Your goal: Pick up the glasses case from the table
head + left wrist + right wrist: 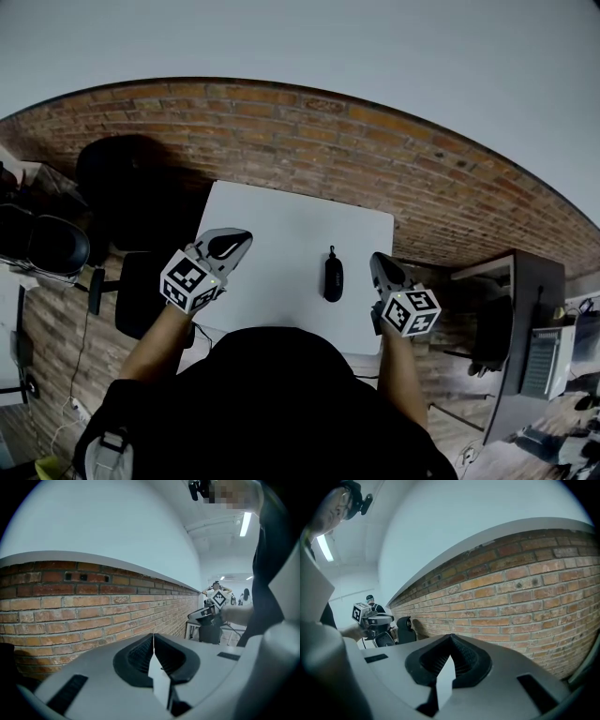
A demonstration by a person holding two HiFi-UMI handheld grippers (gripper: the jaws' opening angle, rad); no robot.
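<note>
- White table (281, 220) stood before the person, bare but for one item.
- Left gripper (240, 241) hovered over the near-left table edge, jaws together, nothing between them.
- Right gripper (379, 263) was at the near-right edge, jaws likewise pressed together, empty.
- Case (333, 278) lay flat on the table between the two, nearer the right gripper, untouched, long axis pointing away from the person.
- Judged: dark, oblong, likely a light rigid shell with smooth rounded sides, so apt to slip. Best pinched across its narrow width at mid-length, once the jaws open.
- Brick wall (375, 159) ran behind the table.
</note>
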